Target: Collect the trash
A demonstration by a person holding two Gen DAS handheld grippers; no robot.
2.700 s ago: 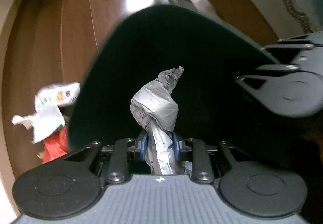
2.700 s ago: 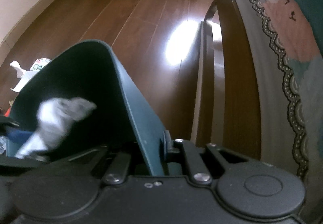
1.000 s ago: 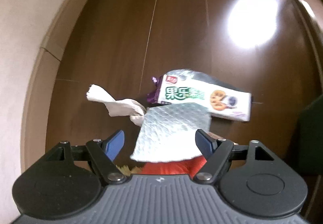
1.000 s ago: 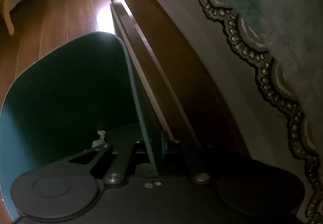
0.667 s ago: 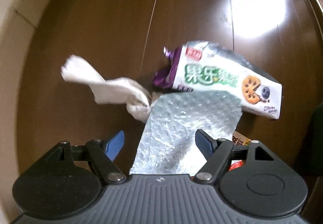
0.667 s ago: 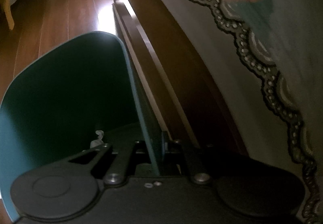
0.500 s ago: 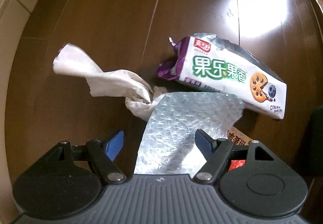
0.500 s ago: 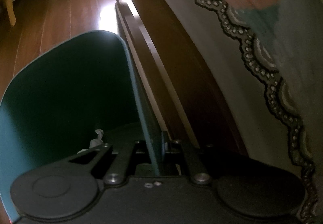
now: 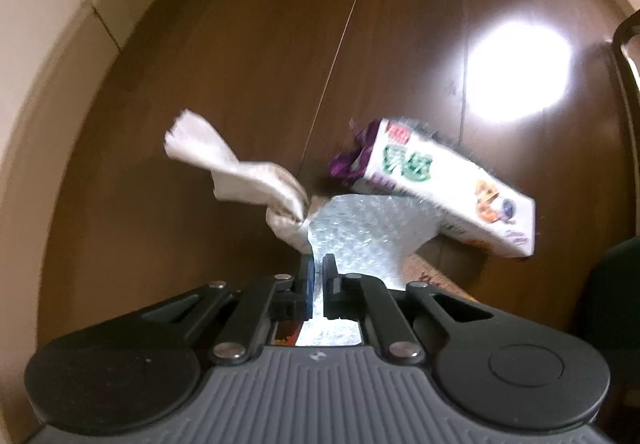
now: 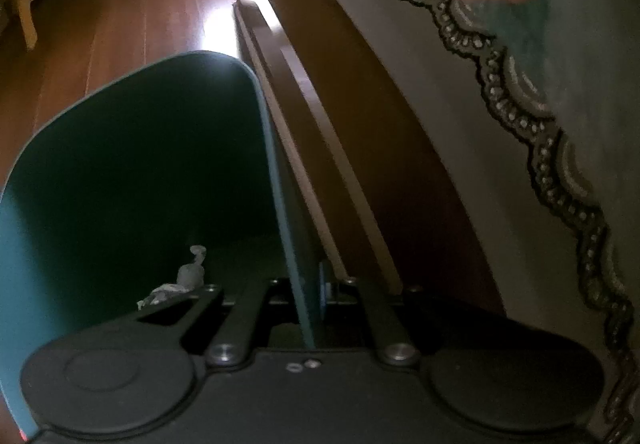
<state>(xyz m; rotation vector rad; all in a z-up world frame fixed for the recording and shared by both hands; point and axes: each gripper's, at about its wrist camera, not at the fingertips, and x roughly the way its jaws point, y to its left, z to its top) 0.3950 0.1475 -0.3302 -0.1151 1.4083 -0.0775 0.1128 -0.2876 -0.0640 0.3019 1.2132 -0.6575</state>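
On the dark wood floor lies a silvery bubble wrap sheet (image 9: 368, 236), and my left gripper (image 9: 316, 270) is closing its jaws on its near left edge, blue pads pressing the sheet. A twisted white tissue (image 9: 240, 175) touches the sheet's left corner. Across its far edge rests a white and purple biscuit packet (image 9: 440, 187). My right gripper (image 10: 316, 286) is shut on the right wall of the dark green bin (image 10: 120, 163). Crumpled grey trash (image 10: 192, 272) sits at the bin's bottom.
A cream skirting board (image 9: 60, 55) curves along the left of the floor. The bin's edge (image 9: 612, 284) shows at the right of the left wrist view. A wooden bed frame (image 10: 320, 83) and a bedspread with scalloped trim (image 10: 520, 103) stand right beside the bin.
My left gripper came down over the bubble wrap and its jaws went from wide open to shut on the sheet's edge. The right gripper kept its hold on the bin wall.
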